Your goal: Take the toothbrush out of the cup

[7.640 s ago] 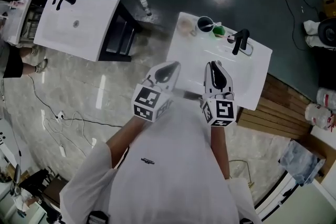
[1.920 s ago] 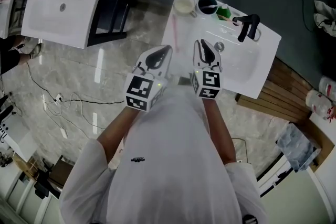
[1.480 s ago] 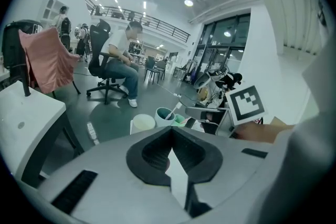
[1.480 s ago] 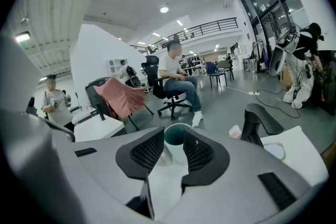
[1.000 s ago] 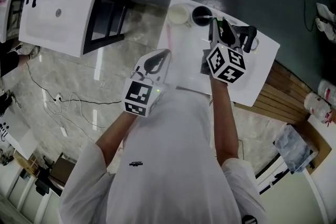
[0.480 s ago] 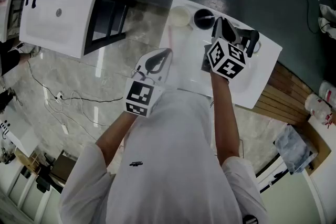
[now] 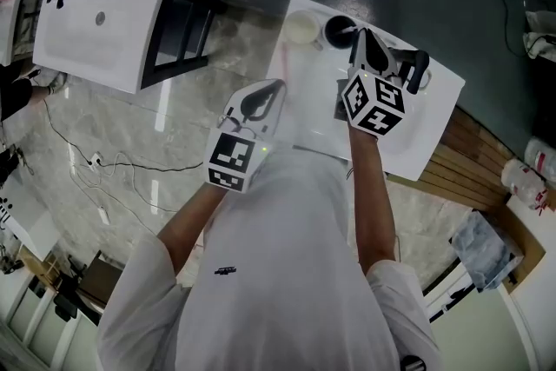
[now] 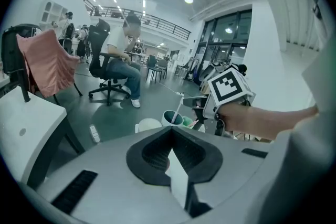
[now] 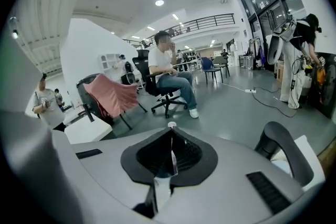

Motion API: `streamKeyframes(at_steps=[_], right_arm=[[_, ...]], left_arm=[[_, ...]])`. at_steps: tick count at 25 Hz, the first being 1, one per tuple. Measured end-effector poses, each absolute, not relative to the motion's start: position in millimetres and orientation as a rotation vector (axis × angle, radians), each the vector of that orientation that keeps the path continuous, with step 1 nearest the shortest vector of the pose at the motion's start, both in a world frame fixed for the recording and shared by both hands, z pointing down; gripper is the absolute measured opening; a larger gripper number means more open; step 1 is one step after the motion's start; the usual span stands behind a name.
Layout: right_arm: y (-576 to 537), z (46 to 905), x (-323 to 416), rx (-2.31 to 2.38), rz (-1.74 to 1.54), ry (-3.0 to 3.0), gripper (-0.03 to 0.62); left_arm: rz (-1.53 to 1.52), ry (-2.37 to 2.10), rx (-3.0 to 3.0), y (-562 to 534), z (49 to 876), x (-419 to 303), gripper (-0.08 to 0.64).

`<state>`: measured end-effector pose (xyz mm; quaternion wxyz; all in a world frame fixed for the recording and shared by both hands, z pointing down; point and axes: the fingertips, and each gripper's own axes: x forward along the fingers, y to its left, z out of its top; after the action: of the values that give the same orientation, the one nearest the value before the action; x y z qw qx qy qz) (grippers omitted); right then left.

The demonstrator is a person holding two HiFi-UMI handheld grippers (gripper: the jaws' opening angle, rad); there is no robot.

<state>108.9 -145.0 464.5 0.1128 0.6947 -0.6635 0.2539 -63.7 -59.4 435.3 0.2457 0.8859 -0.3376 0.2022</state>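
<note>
Right gripper [image 9: 170, 131] fingers [image 9: 152, 157] just closed on the toothbrush [image 8: 176, 107] in the cup [image 8: 164, 119] (left gripper [image 8: 171, 129]: fingers together).

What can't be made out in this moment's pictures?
Left gripper view: the lower end of the toothbrush, hidden inside the cup.
Right gripper view: the cup, hidden below the body of the right gripper; its jaws have just closed on the toothbrush.
Head view: the toothbrush, too small and covered by the right gripper.

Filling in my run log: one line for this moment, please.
right gripper: jaws just closed on toothbrush | toothbrush: in cup | left gripper: jaws shut, empty
</note>
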Motion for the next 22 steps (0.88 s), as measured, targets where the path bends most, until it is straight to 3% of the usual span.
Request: streamKeyframes(at_steps=[22], right_arm=[[-81, 347, 79, 2.088, 0.388, -2.116, 0.002]], left_arm=[[0.48, -0.93, 2.446, -25, 428, -88, 0.003]])
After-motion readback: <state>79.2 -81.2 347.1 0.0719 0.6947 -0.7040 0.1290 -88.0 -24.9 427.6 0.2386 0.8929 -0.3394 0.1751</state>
